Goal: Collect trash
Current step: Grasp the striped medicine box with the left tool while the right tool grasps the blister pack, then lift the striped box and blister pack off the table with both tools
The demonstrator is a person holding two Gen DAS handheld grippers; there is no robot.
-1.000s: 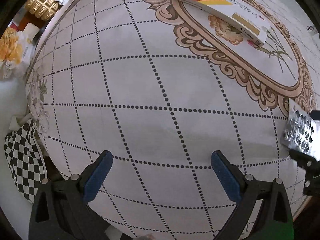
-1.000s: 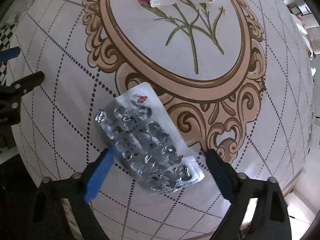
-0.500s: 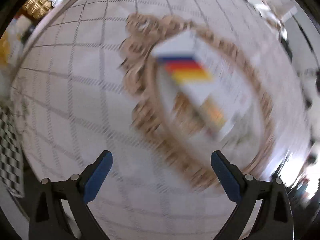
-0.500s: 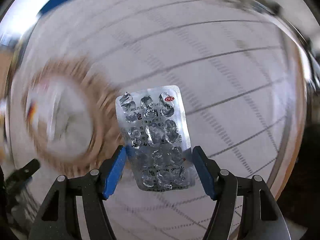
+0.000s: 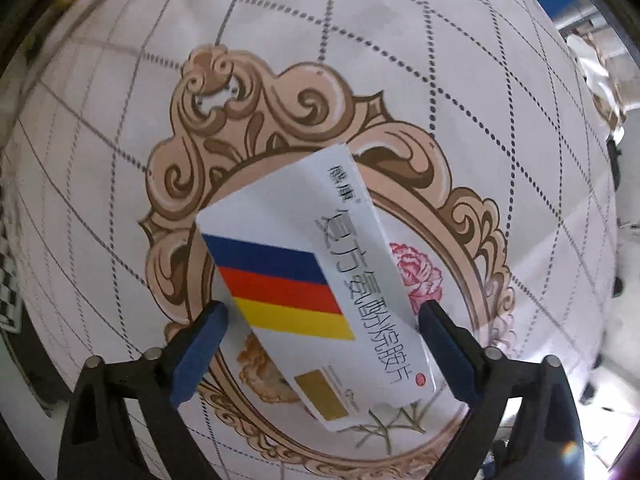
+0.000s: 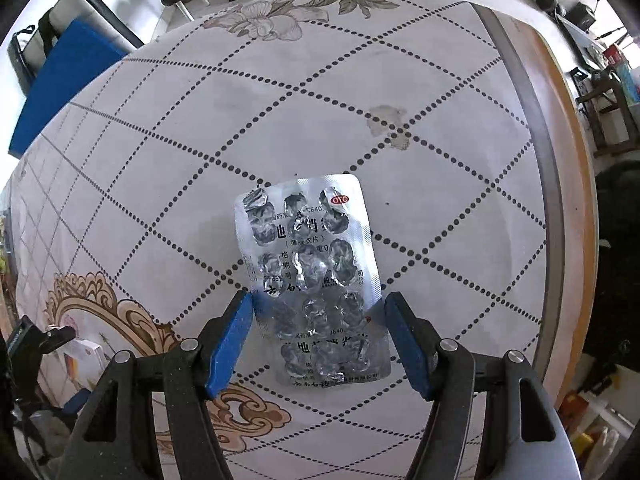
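Observation:
A white medicine box (image 5: 316,280) with blue, red and yellow stripes lies on the table inside the ornate oval print. My left gripper (image 5: 320,346) is open, its blue pads on either side of the box's near end. A crumpled silver blister pack (image 6: 314,276) is held up above the tablecloth. My right gripper (image 6: 320,340) is shut on the blister pack's lower half. The box (image 6: 82,354) and the left gripper also show at the far left of the right wrist view.
The round table (image 6: 360,80) has a white cloth with dotted diamond lines and a stained spot (image 6: 390,124). Its wooden rim (image 6: 560,160) runs at the right. A blue chair (image 6: 68,76) stands beyond the far edge, with shelves and clutter at the right.
My right gripper closed on the blister pack, lifted it and swung away from the oval print. My left gripper moved over to the medicine box, which now lies between its pads.

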